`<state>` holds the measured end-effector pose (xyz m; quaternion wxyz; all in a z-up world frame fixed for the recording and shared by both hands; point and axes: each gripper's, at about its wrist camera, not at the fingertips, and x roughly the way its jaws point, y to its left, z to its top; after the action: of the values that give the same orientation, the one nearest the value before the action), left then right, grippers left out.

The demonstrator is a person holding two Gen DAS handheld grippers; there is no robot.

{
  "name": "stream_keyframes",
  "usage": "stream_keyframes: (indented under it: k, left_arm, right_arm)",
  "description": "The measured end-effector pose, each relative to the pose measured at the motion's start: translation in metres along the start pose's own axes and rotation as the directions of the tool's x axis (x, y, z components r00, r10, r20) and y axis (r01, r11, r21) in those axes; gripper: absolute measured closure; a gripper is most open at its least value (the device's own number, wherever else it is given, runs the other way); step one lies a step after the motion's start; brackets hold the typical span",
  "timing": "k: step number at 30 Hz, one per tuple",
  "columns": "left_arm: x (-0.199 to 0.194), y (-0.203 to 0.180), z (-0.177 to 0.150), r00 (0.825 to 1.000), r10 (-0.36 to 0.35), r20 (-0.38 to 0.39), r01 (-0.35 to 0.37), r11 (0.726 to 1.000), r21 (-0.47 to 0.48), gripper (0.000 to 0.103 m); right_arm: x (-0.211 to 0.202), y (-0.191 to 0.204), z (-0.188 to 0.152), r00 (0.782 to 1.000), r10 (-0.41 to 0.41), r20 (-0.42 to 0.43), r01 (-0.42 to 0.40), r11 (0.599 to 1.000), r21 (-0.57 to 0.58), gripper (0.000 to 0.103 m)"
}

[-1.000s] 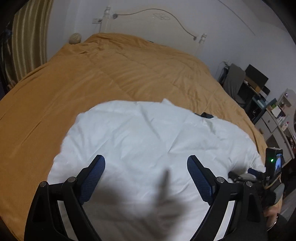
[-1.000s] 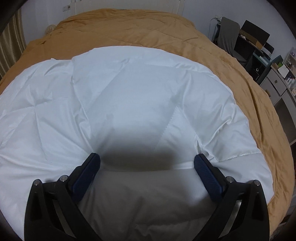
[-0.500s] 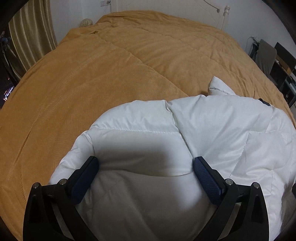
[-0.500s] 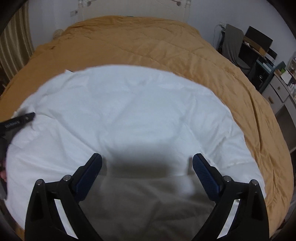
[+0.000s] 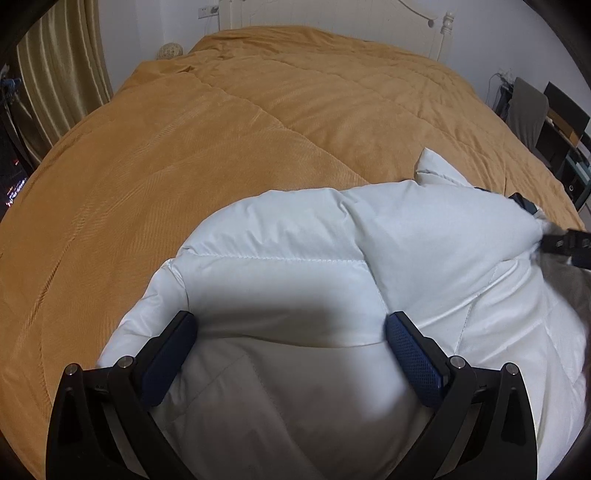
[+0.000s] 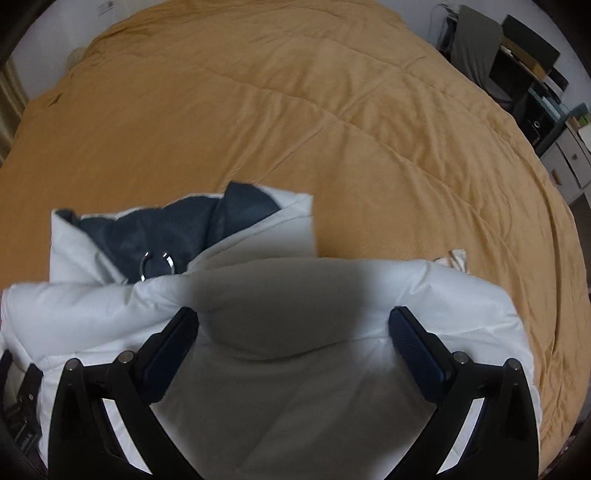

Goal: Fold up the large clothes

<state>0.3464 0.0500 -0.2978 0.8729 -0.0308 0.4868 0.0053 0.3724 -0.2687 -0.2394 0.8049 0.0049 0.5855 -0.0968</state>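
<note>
A white puffer jacket (image 5: 332, 266) lies bunched on the orange bedspread (image 5: 221, 129). My left gripper (image 5: 290, 328) is open, its fingers spread wide, pressed low onto the jacket's left part. In the right wrist view my right gripper (image 6: 293, 325) is open too, over the jacket's (image 6: 295, 295) right part. The jacket's dark blue lining (image 6: 177, 229) with a metal ring (image 6: 157, 264) shows at the collar, left of the right gripper. Part of the right gripper (image 5: 565, 243) shows at the right edge of the left wrist view.
The orange bedspread (image 6: 332, 129) stretches far beyond the jacket. A white headboard (image 5: 332, 14) stands at the far end. A curtain (image 5: 55, 74) hangs at the left. A chair and desk with dark boxes (image 6: 517, 66) stand right of the bed, with drawers (image 6: 569, 162).
Both grippers have moved forward over the jacket. The jacket has been folded up toward the collar, so the dark lining now shows and more bedspread is bare.
</note>
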Motion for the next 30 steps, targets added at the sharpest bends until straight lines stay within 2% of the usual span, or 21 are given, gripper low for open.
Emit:
stream_keyframes:
  k: [1, 2, 4, 5, 8, 10, 11, 12, 14, 16, 18, 19, 21, 23, 25, 26, 27, 29, 30]
  left_arm:
    - [0.0, 0.0, 0.0, 1.0, 0.003, 0.002, -0.003, 1.0, 0.002, 0.0]
    - [-0.002, 0.002, -0.001, 1.0, 0.004, 0.003, -0.004, 1.0, 0.002, 0.0]
    - [-0.001, 0.001, -0.001, 1.0, 0.006, 0.003, -0.006, 1.0, 0.003, 0.0]
    - [-0.001, 0.0, -0.001, 1.0, 0.009, 0.002, -0.009, 1.0, 0.005, 0.0]
    - [0.0, -0.001, -0.001, 1.0, 0.017, 0.004, -0.017, 1.0, 0.011, 0.0]
    - [-0.001, -0.001, -0.001, 1.0, 0.018, 0.001, -0.018, 1.0, 0.012, 0.0]
    - [-0.001, -0.003, 0.0, 1.0, 0.018, -0.004, -0.018, 1.0, 0.012, 0.0]
    - [-0.002, -0.004, 0.001, 1.0, 0.024, -0.013, -0.024, 1.0, 0.017, 0.0]
    - [-0.008, -0.005, 0.005, 0.999, 0.041, -0.027, -0.04, 0.999, 0.031, 0.003]
    - [-0.031, -0.007, 0.005, 0.999, 0.035, -0.007, -0.035, 0.999, 0.03, 0.003]
    - [-0.075, -0.012, -0.005, 0.995, -0.026, 0.099, 0.023, 0.999, 0.03, 0.003]
    - [-0.098, -0.017, -0.015, 0.987, -0.042, 0.158, 0.036, 0.998, 0.041, 0.002]
    - [-0.129, -0.029, -0.039, 0.971, -0.08, 0.224, 0.064, 0.995, 0.08, 0.001]
    - [-0.133, -0.039, -0.066, 0.975, -0.089, 0.204, 0.067, 0.991, 0.112, 0.001]
    - [-0.107, -0.047, -0.101, 0.992, -0.047, 0.119, 0.028, 0.986, 0.162, 0.001]
    - [-0.096, -0.042, -0.114, 0.992, -0.059, 0.107, 0.043, 0.988, 0.15, 0.0]
    - [-0.093, -0.032, -0.123, 0.986, -0.092, 0.138, 0.077, 0.991, 0.11, 0.0]
    - [-0.092, -0.027, -0.122, 0.986, -0.096, 0.139, 0.083, 0.992, 0.098, 0.0]
    - [-0.092, -0.029, -0.121, 0.988, -0.087, 0.127, 0.074, 0.992, 0.105, 0.0]
  right_arm:
    - [-0.011, -0.006, -0.003, 1.0, -0.007, 0.025, 0.007, 1.0, 0.021, 0.01]
    - [-0.027, -0.01, -0.011, 0.999, 0.024, 0.041, -0.025, 0.999, 0.026, 0.015]
    - [-0.064, -0.014, -0.041, 0.987, 0.137, 0.087, -0.136, 0.991, -0.014, 0.015]
    - [-0.083, -0.014, -0.062, 0.983, 0.149, 0.11, -0.143, 0.988, -0.055, 0.015]
    - [-0.112, -0.018, -0.128, 0.983, 0.037, 0.179, -0.008, 0.987, -0.159, 0.011]
    - [-0.095, -0.031, -0.159, 0.989, -0.034, 0.141, 0.057, 0.985, -0.163, 0.008]
    - [-0.08, -0.042, -0.17, 0.994, -0.005, 0.108, 0.02, 0.99, -0.139, 0.006]
    - [-0.072, -0.051, -0.176, 0.991, 0.04, 0.127, -0.026, 0.994, -0.109, 0.004]
    - [-0.065, -0.062, -0.177, 0.99, 0.072, 0.124, -0.064, 0.996, -0.065, 0.003]
    - [-0.06, -0.062, -0.175, 0.991, 0.057, 0.118, -0.049, 0.996, -0.07, 0.002]
    - [-0.057, -0.062, -0.174, 0.992, 0.052, 0.119, -0.044, 0.996, -0.072, 0.001]
    - [-0.056, -0.064, -0.174, 0.992, 0.055, 0.118, -0.047, 0.996, -0.07, 0.001]
    - [-0.059, -0.06, -0.18, 0.992, 0.057, 0.117, -0.049, 0.996, -0.069, 0.001]
    - [-0.058, -0.059, -0.179, 0.992, 0.056, 0.116, -0.049, 0.997, -0.067, 0.001]
    - [-0.058, -0.057, -0.18, 0.992, 0.054, 0.118, -0.046, 0.996, -0.07, 0.001]
    - [-0.058, -0.061, -0.179, 0.991, 0.053, 0.119, -0.045, 0.997, -0.069, 0.001]
    - [-0.058, -0.061, -0.179, 0.991, 0.055, 0.12, -0.047, 0.996, -0.07, 0.0]
    - [-0.064, -0.062, -0.182, 0.991, 0.049, 0.125, -0.04, 0.997, -0.068, 0.002]
    - [-0.072, -0.059, -0.185, 0.989, 0.01, 0.147, 0.0, 0.997, -0.074, 0.004]
